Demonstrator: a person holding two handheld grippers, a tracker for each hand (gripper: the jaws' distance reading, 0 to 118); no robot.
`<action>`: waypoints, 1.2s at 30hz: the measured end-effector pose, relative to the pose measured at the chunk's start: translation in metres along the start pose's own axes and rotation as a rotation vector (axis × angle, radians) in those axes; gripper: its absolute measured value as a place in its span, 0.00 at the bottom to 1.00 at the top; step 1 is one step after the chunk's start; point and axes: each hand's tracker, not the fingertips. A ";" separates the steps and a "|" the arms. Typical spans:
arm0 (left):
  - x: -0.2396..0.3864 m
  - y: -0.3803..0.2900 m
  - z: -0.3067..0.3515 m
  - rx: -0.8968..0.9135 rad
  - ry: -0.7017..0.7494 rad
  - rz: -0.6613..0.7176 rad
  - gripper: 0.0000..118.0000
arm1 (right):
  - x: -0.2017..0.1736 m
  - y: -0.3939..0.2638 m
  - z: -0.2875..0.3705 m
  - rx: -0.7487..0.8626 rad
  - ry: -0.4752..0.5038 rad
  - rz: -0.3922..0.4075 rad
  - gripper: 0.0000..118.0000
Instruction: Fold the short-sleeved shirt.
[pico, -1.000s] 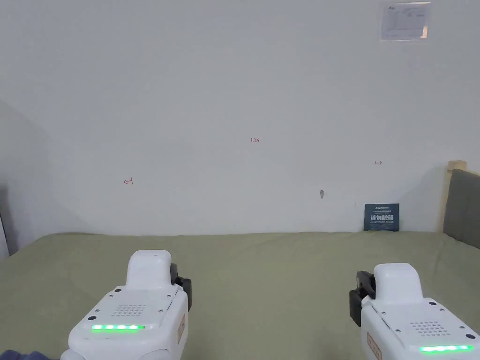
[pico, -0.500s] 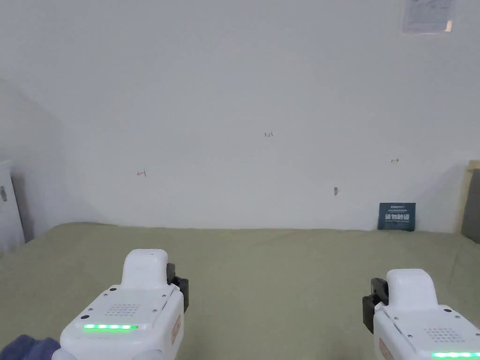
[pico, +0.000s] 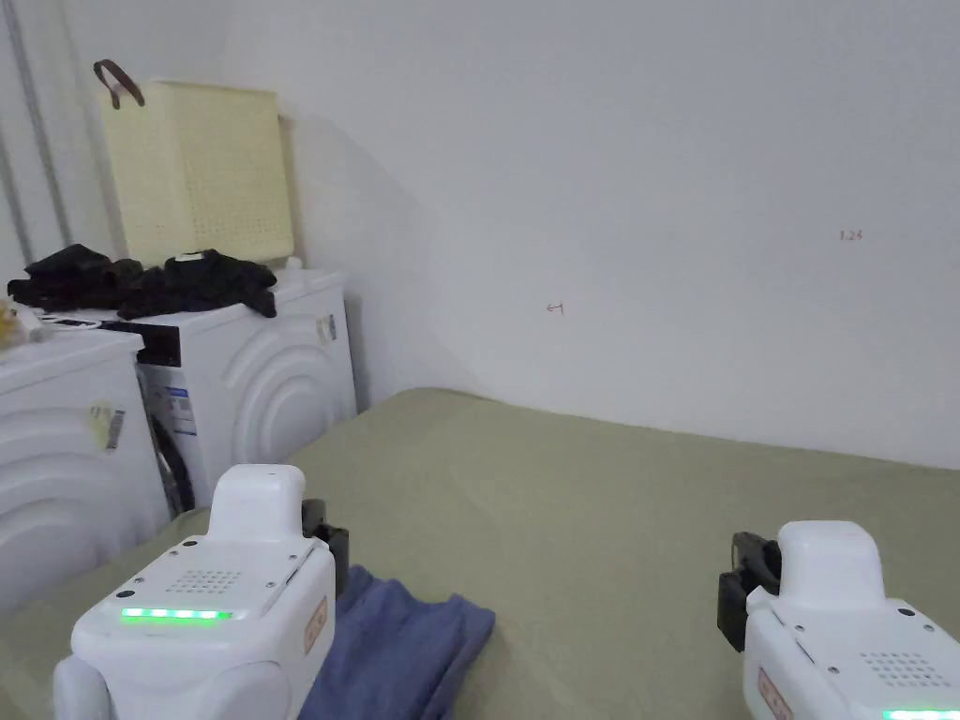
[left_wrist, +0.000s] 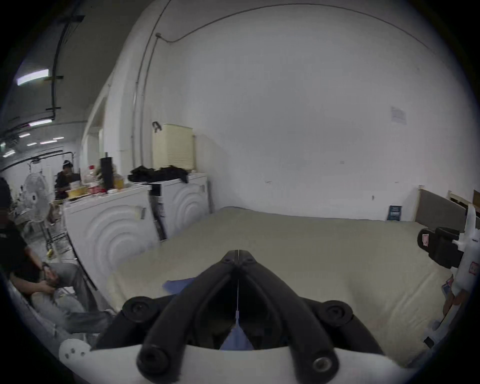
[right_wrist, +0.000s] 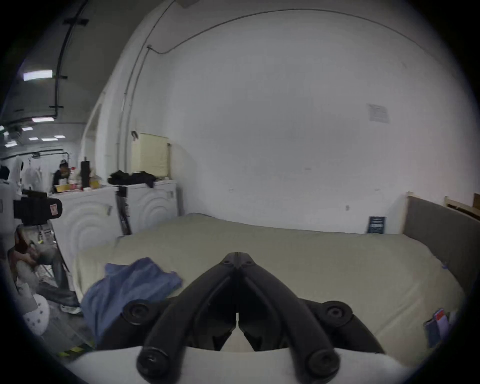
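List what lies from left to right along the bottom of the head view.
left gripper → blue shirt bunched on the green bed cover → right gripper.

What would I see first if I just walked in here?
Probably the blue shirt, lying crumpled at the near left corner of the big green bed. The left gripper hangs above the shirt and the right gripper over bare bed, both with jaws closed and empty. To the left, dark clothes are piled on white washing machines.
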 end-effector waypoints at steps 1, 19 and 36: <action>-0.007 -0.002 0.001 -0.001 0.011 0.002 0.00 | -0.005 -0.001 -0.003 -0.001 0.009 -0.002 0.02; -0.037 -0.033 -0.058 -0.109 0.036 0.044 0.00 | -0.026 -0.014 -0.036 -0.053 0.051 0.028 0.02; -0.027 -0.143 -0.258 -0.608 -0.100 0.100 0.02 | -0.024 -0.093 -0.092 -0.253 0.055 0.022 0.02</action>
